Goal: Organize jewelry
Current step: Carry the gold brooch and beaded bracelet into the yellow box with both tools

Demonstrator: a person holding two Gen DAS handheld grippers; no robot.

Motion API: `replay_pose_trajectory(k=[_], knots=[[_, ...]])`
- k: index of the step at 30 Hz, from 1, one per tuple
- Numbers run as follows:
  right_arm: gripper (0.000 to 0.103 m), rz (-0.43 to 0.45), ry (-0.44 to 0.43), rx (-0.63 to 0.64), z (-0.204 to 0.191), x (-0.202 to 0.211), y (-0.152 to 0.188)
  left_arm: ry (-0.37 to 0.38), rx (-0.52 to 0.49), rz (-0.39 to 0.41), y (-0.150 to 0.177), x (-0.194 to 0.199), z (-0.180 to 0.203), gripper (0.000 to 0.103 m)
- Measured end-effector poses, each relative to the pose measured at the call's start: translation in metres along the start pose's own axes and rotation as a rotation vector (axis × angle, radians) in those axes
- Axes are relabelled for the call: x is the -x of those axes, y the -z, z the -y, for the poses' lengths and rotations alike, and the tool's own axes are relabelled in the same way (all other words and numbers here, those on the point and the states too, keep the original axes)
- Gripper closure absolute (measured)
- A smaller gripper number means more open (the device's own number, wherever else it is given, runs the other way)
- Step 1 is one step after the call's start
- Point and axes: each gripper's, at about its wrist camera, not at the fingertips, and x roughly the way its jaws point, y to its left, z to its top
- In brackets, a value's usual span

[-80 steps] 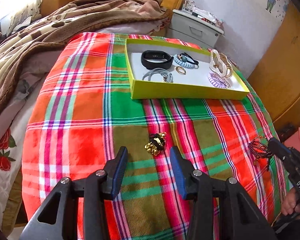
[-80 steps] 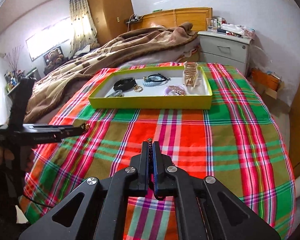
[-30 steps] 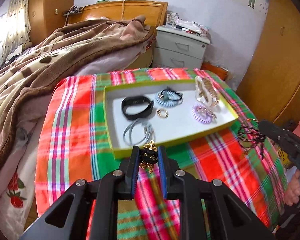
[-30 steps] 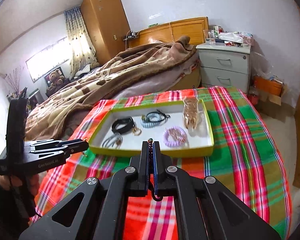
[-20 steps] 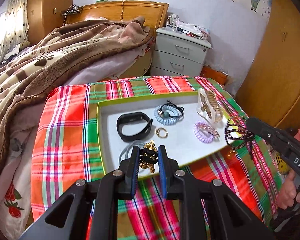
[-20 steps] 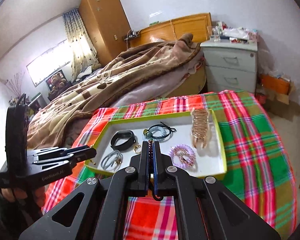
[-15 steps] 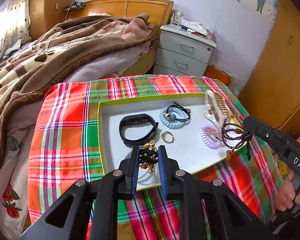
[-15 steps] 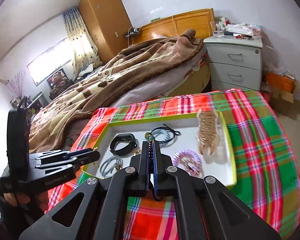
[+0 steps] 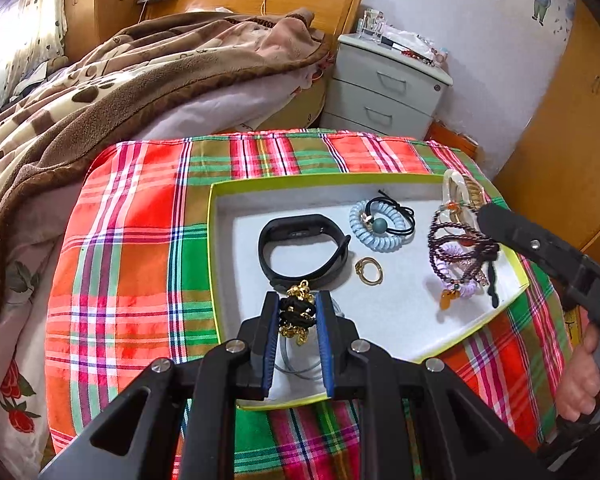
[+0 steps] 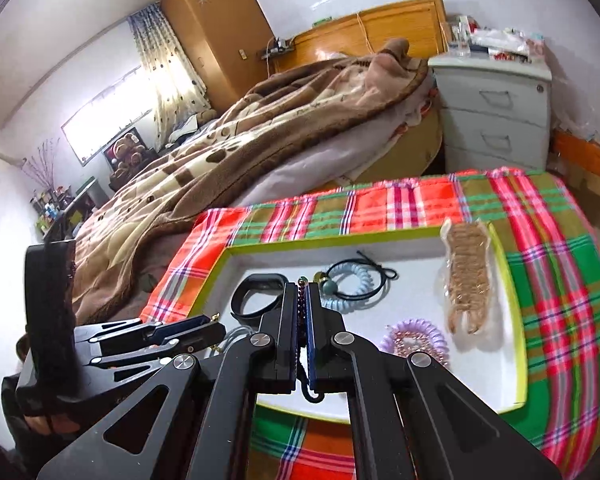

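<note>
A yellow-green tray (image 9: 211, 240) with a white floor sits on the plaid cloth. My left gripper (image 9: 297, 312) is shut on a black and gold hair tie (image 9: 298, 314), held over the tray's near left part. My right gripper (image 10: 302, 292) is shut on a dark purple bead bracelet (image 9: 460, 256), which hangs over the tray's right side above a lilac coil tie (image 10: 416, 338). The tray also holds a black band (image 9: 302, 248), a blue coil tie (image 9: 380, 226), a gold ring (image 9: 368, 270), a gold hair claw (image 10: 468, 276) and a grey loop (image 9: 296, 364).
The plaid cloth (image 9: 128, 248) covers a small table. A bed with a brown blanket (image 9: 100, 92) lies to the left. A grey nightstand (image 9: 384, 92) stands behind, and a wooden wardrobe (image 9: 572, 128) is on the right.
Both grippers have moved forward over the tray with their items. The bead bracelet now hangs above the lilac coil tie. Earliest, my left gripper was open above the hair tie on the cloth.
</note>
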Motion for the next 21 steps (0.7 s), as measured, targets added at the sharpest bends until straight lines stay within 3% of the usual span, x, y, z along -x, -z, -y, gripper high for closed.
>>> replay_pose_trajectory(k=[5,21], knots=[[0.100,-0.048,-0.022,-0.015,0.006,-0.015,0.004,-0.006,0.001,-0.016,0.001,-0.006,0.000,0.084],[0.100,-0.113,0.043,0.023,0.012,-0.035,0.010,-0.022,-0.002,-0.055,0.006,-0.020,0.002,0.084]])
